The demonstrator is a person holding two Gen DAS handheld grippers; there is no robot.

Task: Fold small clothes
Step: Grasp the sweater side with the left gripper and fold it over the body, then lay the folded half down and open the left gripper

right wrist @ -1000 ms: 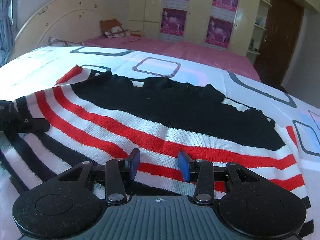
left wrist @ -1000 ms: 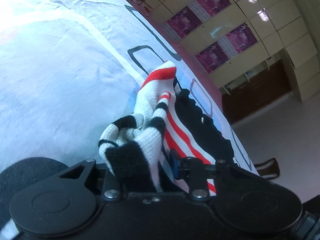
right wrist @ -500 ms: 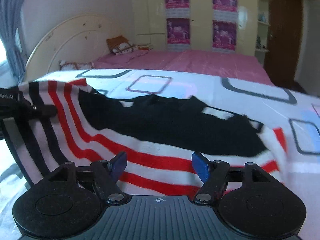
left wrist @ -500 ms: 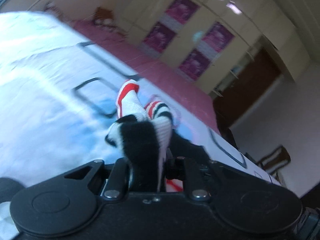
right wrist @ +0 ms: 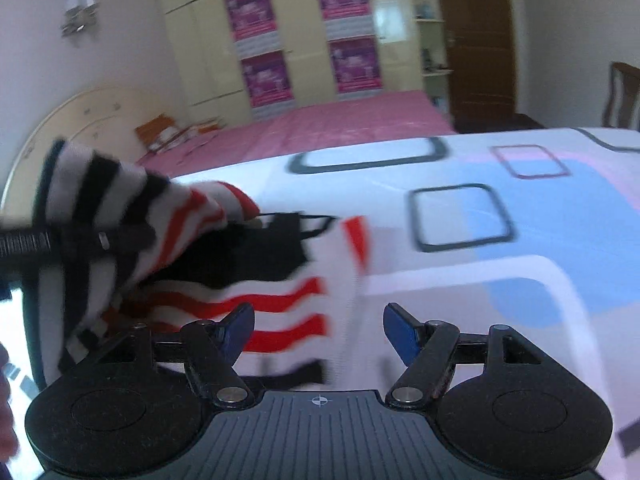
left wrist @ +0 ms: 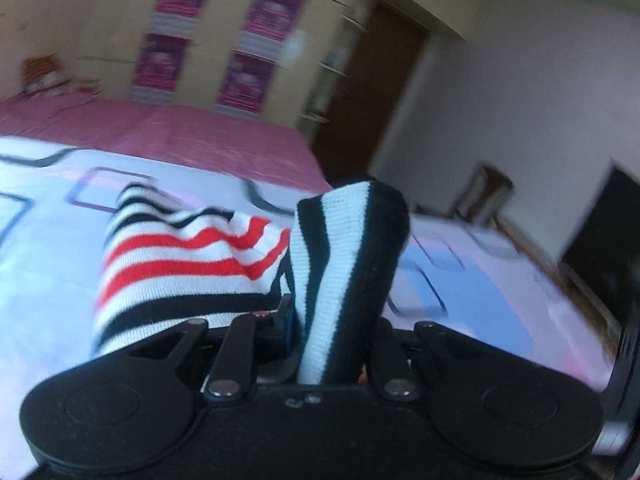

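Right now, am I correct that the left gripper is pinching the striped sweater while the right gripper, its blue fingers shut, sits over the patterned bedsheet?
Not quite: the right gripper has its blue fingers spread open with nothing between them, as the right wrist view shows. The rest holds: the left gripper is pinching the striped sweater over the patterned bedsheet.

the knitted garment [left wrist: 192,264] is white with red and black stripes, plus a solid black panel (clearest in the right wrist view). the bedsheet [right wrist: 520,240] is white with pale blue patches and dark and mauve outlined squares. beyond lie a pink bedspread [right wrist: 340,120] and cream wardrobes [right wrist: 304,24] with magenta posters [right wrist: 264,76].
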